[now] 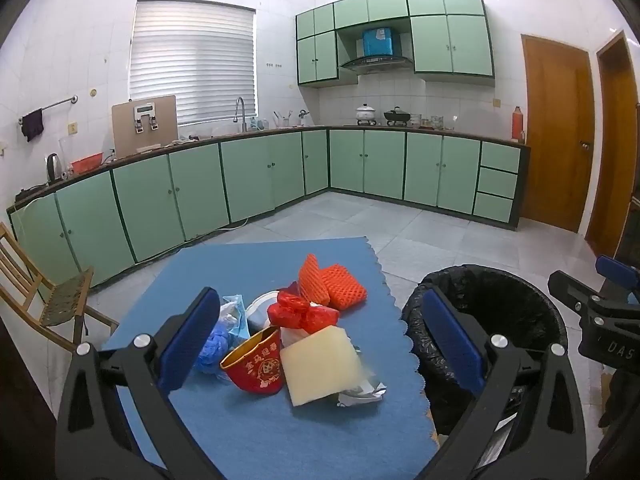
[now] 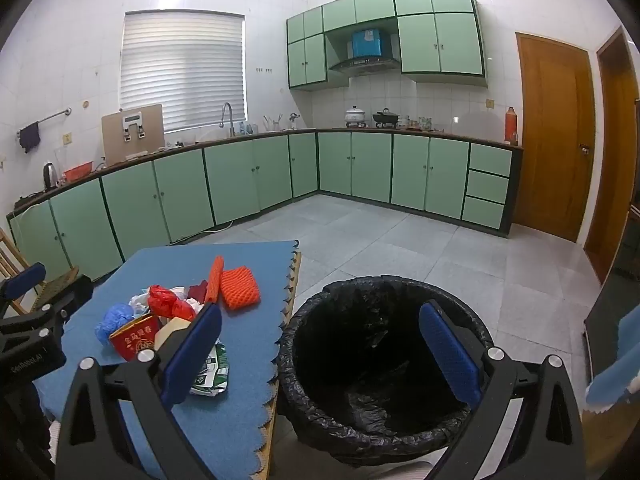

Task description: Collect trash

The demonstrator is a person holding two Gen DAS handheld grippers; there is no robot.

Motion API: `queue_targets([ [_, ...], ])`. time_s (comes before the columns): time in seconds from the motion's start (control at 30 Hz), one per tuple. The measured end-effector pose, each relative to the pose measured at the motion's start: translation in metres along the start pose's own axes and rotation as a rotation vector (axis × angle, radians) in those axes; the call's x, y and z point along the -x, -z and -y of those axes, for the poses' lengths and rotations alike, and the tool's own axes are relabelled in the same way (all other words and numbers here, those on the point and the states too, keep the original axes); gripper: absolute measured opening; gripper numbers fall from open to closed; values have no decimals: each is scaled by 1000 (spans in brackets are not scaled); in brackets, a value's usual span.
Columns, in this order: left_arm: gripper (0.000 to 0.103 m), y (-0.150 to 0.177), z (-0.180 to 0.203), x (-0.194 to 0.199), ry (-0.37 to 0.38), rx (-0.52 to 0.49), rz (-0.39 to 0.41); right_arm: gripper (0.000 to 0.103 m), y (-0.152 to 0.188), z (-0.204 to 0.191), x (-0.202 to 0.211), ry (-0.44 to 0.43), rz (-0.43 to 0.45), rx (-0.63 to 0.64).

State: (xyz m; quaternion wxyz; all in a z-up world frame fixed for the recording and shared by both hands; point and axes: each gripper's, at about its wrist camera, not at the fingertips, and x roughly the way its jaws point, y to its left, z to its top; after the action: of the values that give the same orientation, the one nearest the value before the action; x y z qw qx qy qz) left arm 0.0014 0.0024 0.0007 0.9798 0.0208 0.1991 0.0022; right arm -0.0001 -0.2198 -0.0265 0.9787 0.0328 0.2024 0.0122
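Note:
A heap of trash lies on the blue mat: a red paper cup, a pale foam sheet, a red plastic bag, orange foam nets, blue gloves and a crumpled wrapper. My left gripper is open and empty, held above the heap. My right gripper is open and empty above the black-lined bin, which stands to the right of the table. The heap also shows in the right wrist view.
A wooden chair stands left of the table. Green kitchen cabinets line the far walls, with wooden doors at the right. Tiled floor lies between. The right gripper's body shows at the right edge of the left wrist view.

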Motion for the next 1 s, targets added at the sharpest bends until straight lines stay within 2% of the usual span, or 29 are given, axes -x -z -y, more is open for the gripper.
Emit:
queue_targets([
  [1.0,98,2,-2,-3,-8,-1,0,97,2,-1,-4,1,-7,-10],
])
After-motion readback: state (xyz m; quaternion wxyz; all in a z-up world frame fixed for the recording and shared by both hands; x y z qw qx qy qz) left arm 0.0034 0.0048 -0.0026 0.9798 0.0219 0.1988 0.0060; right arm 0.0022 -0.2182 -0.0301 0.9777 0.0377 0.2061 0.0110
